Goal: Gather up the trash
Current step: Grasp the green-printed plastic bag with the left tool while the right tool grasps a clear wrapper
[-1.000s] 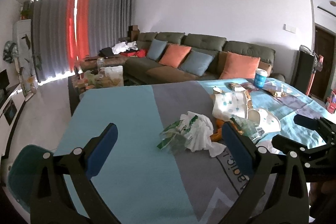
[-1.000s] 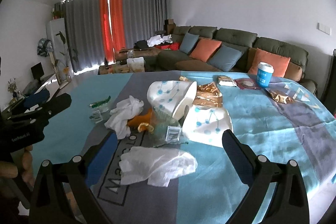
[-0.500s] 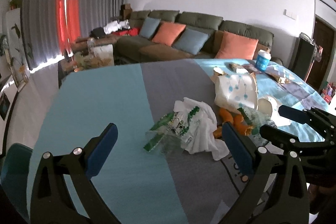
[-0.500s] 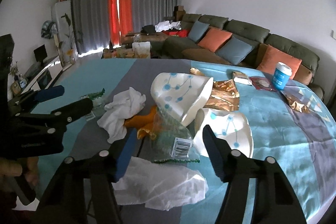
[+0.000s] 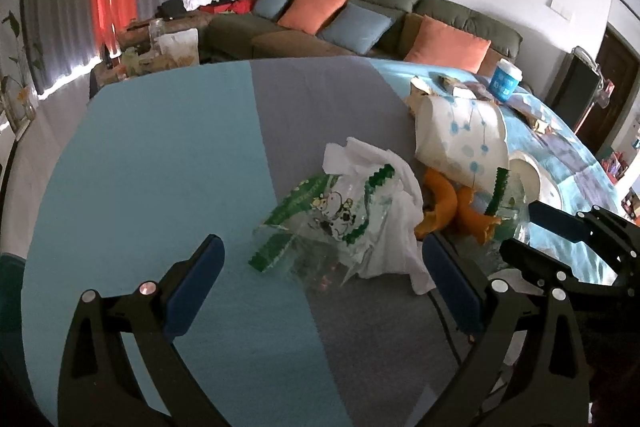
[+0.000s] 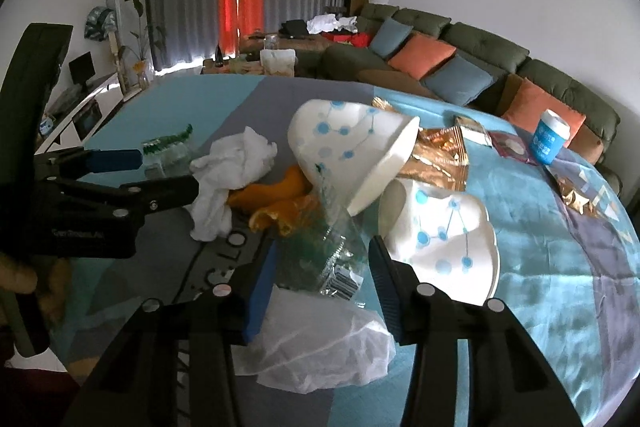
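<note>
Much of the heap stayed hard to read: the clear crinkled plastic wrapper with a barcode label (image 6: 326,259) blurred into the litter behind it, and the orange peel (image 6: 276,199) was half buried under the white paper bowl with blue dots (image 6: 352,155). Since a second earlier my view from both wrists had dropped closer to the trash on the teal and grey tablecloth (image 5: 160,155), and the right gripper (image 6: 322,291) had just been closing, its blue pads narrowed from wide apart to about halfway. The barcode wrapper sat between them above a crumpled white tissue (image 6: 320,343), though I could not tell whether the pads actually pressed it. My left gripper (image 5: 322,267) pointed steeply down with its jaws wide apart and holding nothing, framing the green-edged clear cartoon bag (image 5: 324,219) lying on the cloth against another white tissue (image 5: 384,211). A hand (image 6: 20,279) showed only partly at the left edge.
</note>
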Tool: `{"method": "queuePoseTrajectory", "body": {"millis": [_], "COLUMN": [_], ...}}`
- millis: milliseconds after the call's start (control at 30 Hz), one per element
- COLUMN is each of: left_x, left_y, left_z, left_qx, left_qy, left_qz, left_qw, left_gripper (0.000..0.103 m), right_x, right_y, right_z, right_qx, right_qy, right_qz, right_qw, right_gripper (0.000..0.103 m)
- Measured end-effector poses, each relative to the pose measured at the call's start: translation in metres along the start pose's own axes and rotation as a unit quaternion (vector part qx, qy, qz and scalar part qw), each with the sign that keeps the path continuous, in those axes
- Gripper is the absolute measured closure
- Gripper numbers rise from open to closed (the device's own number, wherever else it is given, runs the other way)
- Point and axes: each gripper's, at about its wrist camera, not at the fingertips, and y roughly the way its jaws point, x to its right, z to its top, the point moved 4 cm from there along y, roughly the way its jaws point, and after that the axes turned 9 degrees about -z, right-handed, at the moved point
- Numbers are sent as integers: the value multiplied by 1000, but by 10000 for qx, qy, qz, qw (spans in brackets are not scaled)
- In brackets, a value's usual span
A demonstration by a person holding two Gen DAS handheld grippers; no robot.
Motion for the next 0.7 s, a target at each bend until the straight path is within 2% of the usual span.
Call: {"method": "queuePoseTrajectory", "body": {"millis": [67, 133, 200, 333, 533, 700], "left_x": [-1, 3, 1, 0, 0, -3], "left_y": [2, 6, 7, 5, -8, -20], "left_z": [-1, -1, -2, -2, -2, 0], "left_qx": [-48, -91, -123, -54, 238, 529], "left_qy": [-5, -25, -81, -143, -182, -278], "left_qz": [-21, -15, -41, -49, -226, -202], "left_qw": [10000, 10000, 9999, 9999, 9993, 9980], "left_gripper": [8, 16, 22, 33, 47, 59], "right_x": [2, 3, 5, 8, 12, 19], "right_y": [2, 3, 4, 3, -1, -6], "right_z": [-1, -2, -2, -3, 0, 3], "right_qx": [-51, -74, -103, -135, -54, 49], "right_qy": [63, 94, 131, 237, 477, 626], "right_qz": [13, 30, 60, 140, 268, 233], "right_qw": [10000, 9999, 9998, 9995, 9985, 9978], "right_gripper": [58, 59, 65, 70, 74, 76]}}
